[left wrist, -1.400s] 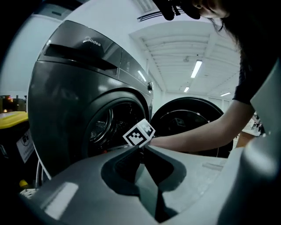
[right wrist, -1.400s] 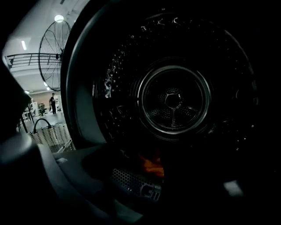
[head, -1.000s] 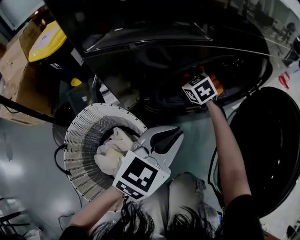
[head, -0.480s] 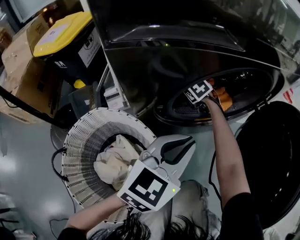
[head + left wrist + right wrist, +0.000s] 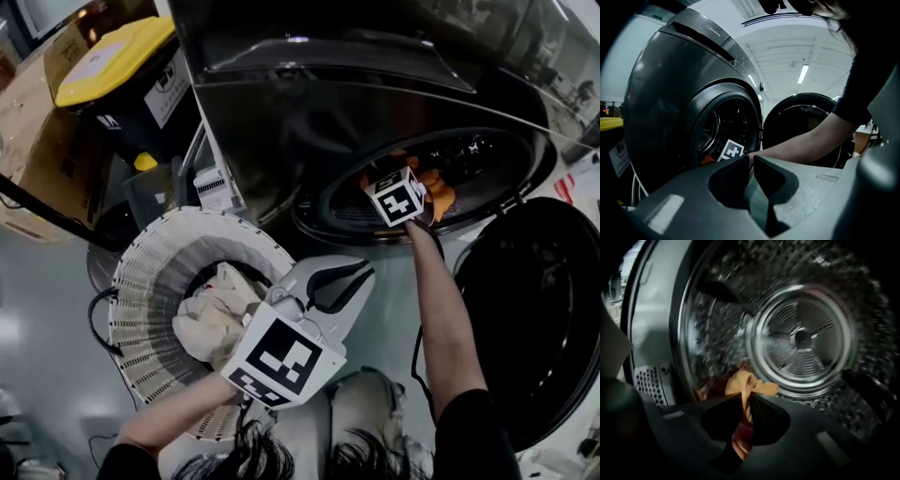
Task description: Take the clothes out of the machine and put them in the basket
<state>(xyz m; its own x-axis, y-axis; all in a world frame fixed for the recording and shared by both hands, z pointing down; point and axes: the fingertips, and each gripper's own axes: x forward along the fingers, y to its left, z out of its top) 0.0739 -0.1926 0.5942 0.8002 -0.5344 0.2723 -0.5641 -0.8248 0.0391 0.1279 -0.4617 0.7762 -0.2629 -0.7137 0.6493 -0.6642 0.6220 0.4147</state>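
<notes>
- The right gripper [image 5: 398, 192] has stayed at the mouth of the machine [image 5: 281, 112] through the last second, in the upper right of the head view. Orange cloth now shows on both sides of its marker cube, where a moment ago it showed mostly on the right.
- In the right gripper view its fingers [image 5: 765, 414] are clenched on a fold of the orange garment [image 5: 749, 383]. The fold rises between the tips at the lower centre of the frame. The rest of the garment lies low in the drum [image 5: 801, 338], just behind them.
- I judge that the grasp is made and pulling out is the step in hand. The garment is not yet clear of the door ring.
- The left gripper [image 5: 361, 275] has kept its place over the near rim of the basket [image 5: 141, 291], at lower centre. Its fingers [image 5: 733, 171] are pressed together with nothing between them.
- A cream cloth [image 5: 208, 317] lies in the basket, left of the left gripper and apart from its fingers, so one piece is already delivered.
- The open door [image 5: 534, 309] hangs at the right edge, beside the path from drum to basket.
</notes>
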